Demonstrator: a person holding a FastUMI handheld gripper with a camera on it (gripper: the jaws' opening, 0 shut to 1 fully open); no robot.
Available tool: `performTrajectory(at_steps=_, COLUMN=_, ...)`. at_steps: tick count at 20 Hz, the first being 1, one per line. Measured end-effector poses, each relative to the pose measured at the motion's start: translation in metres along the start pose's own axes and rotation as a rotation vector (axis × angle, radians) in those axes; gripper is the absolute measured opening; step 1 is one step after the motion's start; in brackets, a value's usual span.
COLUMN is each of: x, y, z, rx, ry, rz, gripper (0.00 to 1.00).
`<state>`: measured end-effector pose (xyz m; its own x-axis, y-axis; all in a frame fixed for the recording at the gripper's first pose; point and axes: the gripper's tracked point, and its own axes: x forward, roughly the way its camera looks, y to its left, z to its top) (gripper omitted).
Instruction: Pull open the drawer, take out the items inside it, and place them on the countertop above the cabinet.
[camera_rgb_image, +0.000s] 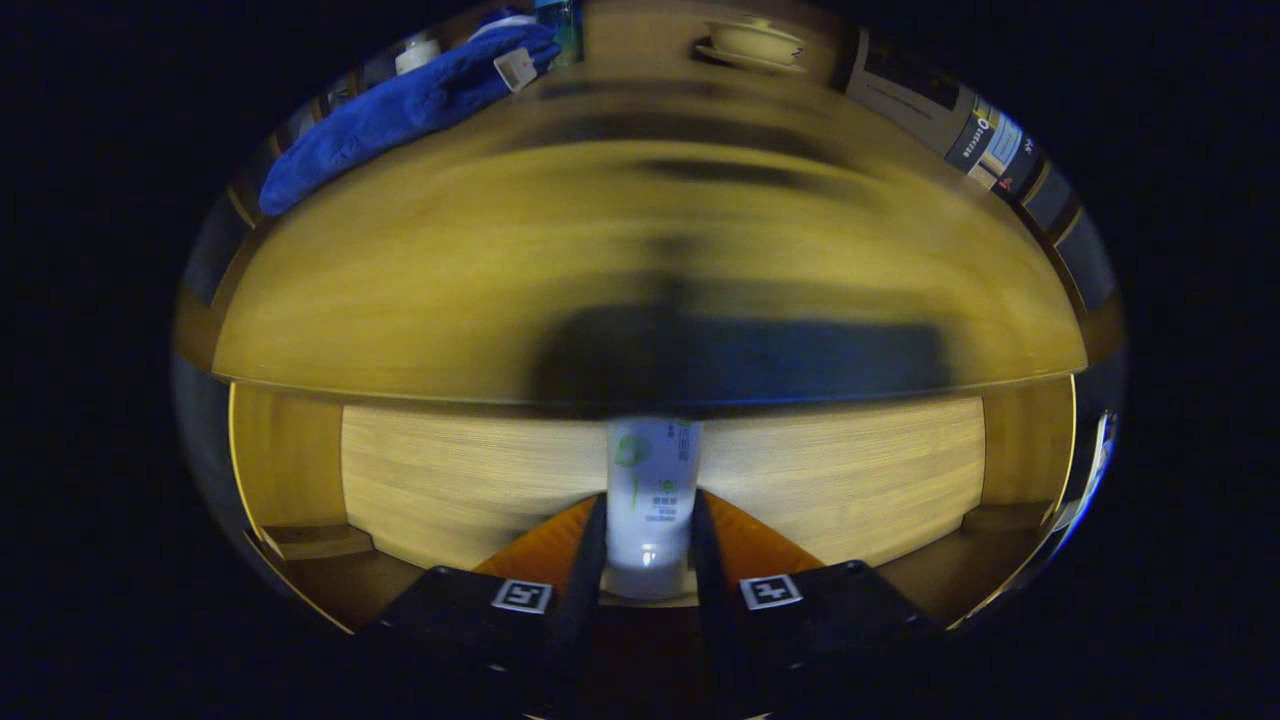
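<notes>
A blue towel (400, 105) lies at the far left of the wooden countertop (640, 250), the gripper (648, 535) holds a white tube (652, 490) tight between both fingers over the open drawer (450, 480), and a bowl (752, 42) stands far right.

Mount: we ride on the gripper (648, 545), looking forward along its two fingers, which rise from the bottom of our view.
Facing: we look level at the cabinet front, slightly down across the countertop (640, 250) beyond the fingers.
Nearness: we sit close; the open drawer (450, 470) spreads wide just ahead of the fingers.
Far reach: a blue cloth (400, 105) lies beyond to the left, a bowl (752, 42) beyond to the right.
Sharpness: the countertop smears with blur.
</notes>
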<state>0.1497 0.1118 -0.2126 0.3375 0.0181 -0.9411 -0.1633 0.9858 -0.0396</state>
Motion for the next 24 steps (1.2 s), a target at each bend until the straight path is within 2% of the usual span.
performTrajectory(at_steps=1, x=-0.013, y=0.004, z=0.009, rx=0.012, ry=-0.021, rz=0.01, gripper=0.53)
performTrajectory(at_steps=3, x=-0.043, y=0.007, z=0.028, rx=-0.002, ry=-0.068, rz=0.001, gripper=0.49)
performTrajectory(at_steps=6, x=-0.088, y=0.015, z=0.05, rx=-0.016, ry=-0.109, rz=0.007, gripper=0.49)
performTrajectory(at_steps=7, x=-0.062, y=-0.008, z=0.03, rx=-0.012, ry=-0.111, rz=0.021, gripper=0.49)
performTrajectory(at_steps=8, x=-0.091, y=0.004, z=0.035, rx=-0.02, ry=-0.1, rz=0.027, gripper=0.49)
performTrajectory(at_steps=9, x=-0.098, y=0.006, z=0.031, rx=-0.032, ry=-0.092, rz=0.027, gripper=0.49)
performTrajectory(at_steps=24, x=-0.165, y=-0.005, z=0.007, rx=-0.014, ry=-0.127, rz=0.08, gripper=0.49)
